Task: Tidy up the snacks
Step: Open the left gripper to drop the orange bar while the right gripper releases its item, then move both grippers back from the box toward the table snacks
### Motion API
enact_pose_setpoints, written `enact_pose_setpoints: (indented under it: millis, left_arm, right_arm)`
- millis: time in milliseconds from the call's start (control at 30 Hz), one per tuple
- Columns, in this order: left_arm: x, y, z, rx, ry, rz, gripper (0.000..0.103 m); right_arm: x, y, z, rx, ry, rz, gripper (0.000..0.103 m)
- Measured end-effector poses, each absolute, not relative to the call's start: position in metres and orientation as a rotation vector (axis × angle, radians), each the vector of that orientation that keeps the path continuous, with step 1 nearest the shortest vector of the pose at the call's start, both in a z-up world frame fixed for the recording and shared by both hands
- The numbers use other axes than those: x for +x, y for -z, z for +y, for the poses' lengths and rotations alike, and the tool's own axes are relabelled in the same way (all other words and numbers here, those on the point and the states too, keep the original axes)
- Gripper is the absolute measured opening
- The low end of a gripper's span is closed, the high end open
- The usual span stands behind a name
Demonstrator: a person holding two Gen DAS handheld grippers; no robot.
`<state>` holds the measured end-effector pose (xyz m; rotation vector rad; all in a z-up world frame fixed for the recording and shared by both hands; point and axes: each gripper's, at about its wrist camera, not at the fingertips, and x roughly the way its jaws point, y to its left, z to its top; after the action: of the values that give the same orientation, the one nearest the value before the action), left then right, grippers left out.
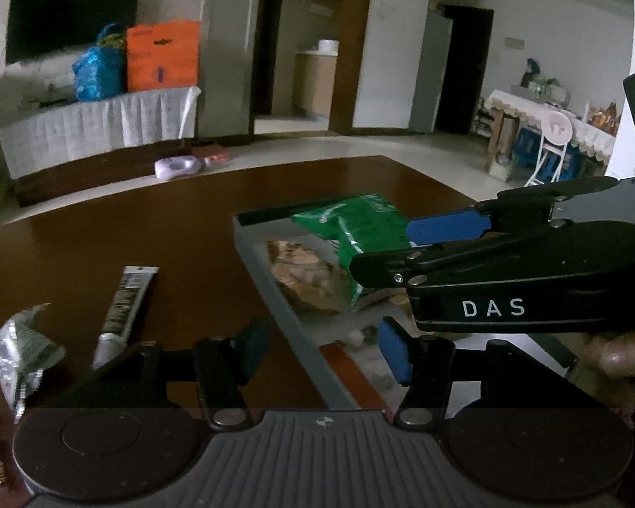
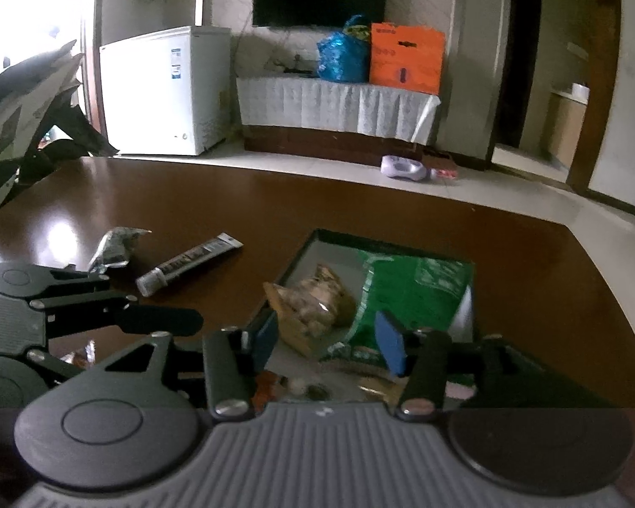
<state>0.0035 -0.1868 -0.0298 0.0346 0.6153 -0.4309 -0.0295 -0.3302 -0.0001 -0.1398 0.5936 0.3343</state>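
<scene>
Snacks partly gathered in the tray (image 2: 290, 273), two packets left out on the table (image 2: 529, 279).

Left of the tray, we see a crumpled silver wrapper (image 2: 114, 247) and a long stick packet (image 2: 188, 264) lying loose on the wood, so they remain to be sorted; inside the tray sit a tan snack bag (image 2: 313, 307) and a green packet (image 2: 410, 292). Our left gripper (image 1: 324, 349) straddles the tray's left wall, fingers apart and empty. Our right gripper (image 2: 328, 345) hangs over the tray, fingers also spread, holding nothing.
</scene>
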Motion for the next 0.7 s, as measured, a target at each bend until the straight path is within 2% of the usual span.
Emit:
enact_pose_setpoints:
  millis: [400, 700]
  left_arm:
    - [-0.006, 0.025, -0.156, 0.044, 0.394, 0.617, 0.061]
    - [-0.016, 0.024, -0.129, 0.056, 0.371, 0.621, 0.065]
  right_arm:
    - [-0.028, -0.002, -0.305, -0.146, -0.377, 0.597, 0.054]
    - [-0.023, -0.002, -0.293, -0.125, -0.401, 0.601, 0.058]
